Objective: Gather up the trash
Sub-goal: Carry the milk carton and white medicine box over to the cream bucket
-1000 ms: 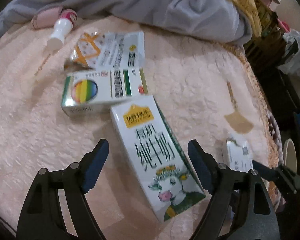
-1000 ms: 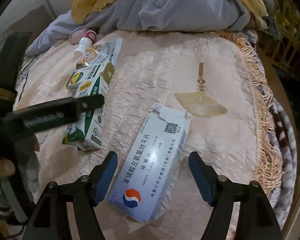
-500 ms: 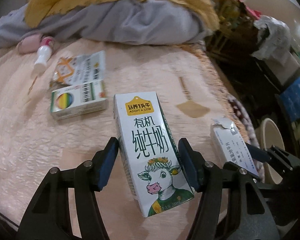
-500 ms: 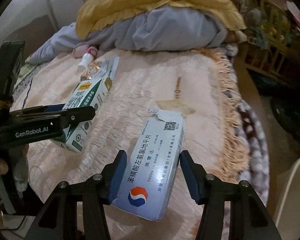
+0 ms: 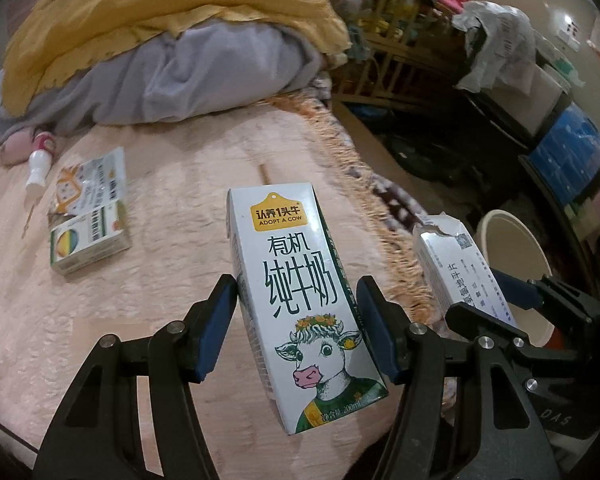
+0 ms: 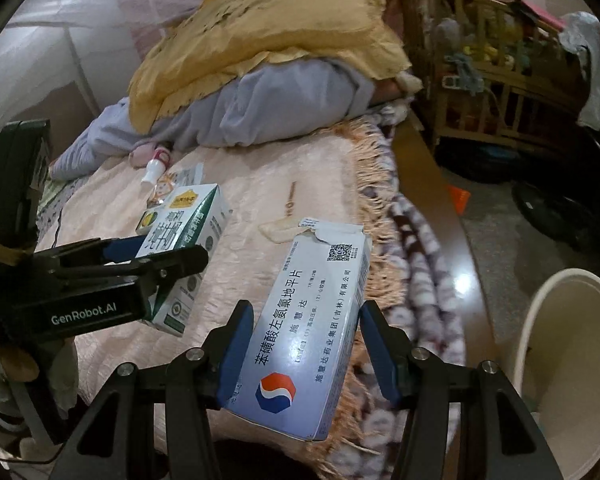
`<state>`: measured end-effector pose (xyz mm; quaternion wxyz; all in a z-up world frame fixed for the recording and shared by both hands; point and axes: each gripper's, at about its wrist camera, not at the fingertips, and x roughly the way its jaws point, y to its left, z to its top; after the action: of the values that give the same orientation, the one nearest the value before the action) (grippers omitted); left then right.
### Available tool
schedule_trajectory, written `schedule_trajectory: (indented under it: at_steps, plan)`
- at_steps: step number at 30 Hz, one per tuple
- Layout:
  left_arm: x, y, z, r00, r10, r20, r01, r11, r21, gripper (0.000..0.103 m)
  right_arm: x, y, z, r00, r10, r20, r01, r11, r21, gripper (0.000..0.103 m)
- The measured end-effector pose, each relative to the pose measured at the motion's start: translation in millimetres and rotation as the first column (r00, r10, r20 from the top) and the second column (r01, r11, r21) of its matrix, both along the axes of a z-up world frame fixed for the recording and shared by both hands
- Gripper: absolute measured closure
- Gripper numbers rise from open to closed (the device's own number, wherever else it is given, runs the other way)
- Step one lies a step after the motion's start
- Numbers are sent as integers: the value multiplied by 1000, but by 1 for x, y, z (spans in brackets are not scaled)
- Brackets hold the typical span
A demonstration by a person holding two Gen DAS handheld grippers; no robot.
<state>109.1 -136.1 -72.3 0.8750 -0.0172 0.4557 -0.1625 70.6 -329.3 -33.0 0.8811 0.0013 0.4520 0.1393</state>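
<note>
- Centrally in the left wrist view, a milk carton [image 5: 300,292] printed with a cow is held between the blue pads of the left gripper [image 5: 296,328]; the jaws have just been closing and are now pressed on both sides of the carton, which is lifted clear of the bed [image 5: 172,240].
- In the right wrist view, a torn-topped medicine box [image 6: 304,332] is clamped at lower centre by the right gripper [image 6: 306,344], whose jaws have likewise just been closing onto it; the box is raised above the fringed edge of the bed.
- The same medicine box is seen at right of centre in the left wrist view, and the carton at left of centre in the right wrist view, gripped by the left gripper.
- Left lying on the pink bedspread, at mid left of the left wrist view, are a small box with a rainbow circle [image 5: 88,244], a flat printed packet [image 5: 90,180] touching it just above, and a small white bottle [image 5: 38,166] further up.
- A cream bin [image 6: 572,344] is seen at the lower right of the right wrist view, on the floor beside the bed.
- Yellow and grey bedding [image 5: 172,48] is heaped across the top of the bed.
</note>
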Motion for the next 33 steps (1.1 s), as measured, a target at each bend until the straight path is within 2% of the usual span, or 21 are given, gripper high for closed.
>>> schedule_trajectory:
  at_steps: [18, 33]
  plan:
    - [-5, -96, 7, 988, -153, 29, 151, 988, 43, 42, -24, -87, 18, 987, -155, 37, 154, 988, 21, 50]
    - [-8, -159, 4, 968, -249, 15, 248, 968, 45, 42, -41, -149, 16, 963, -268, 30, 267, 963, 16, 50]
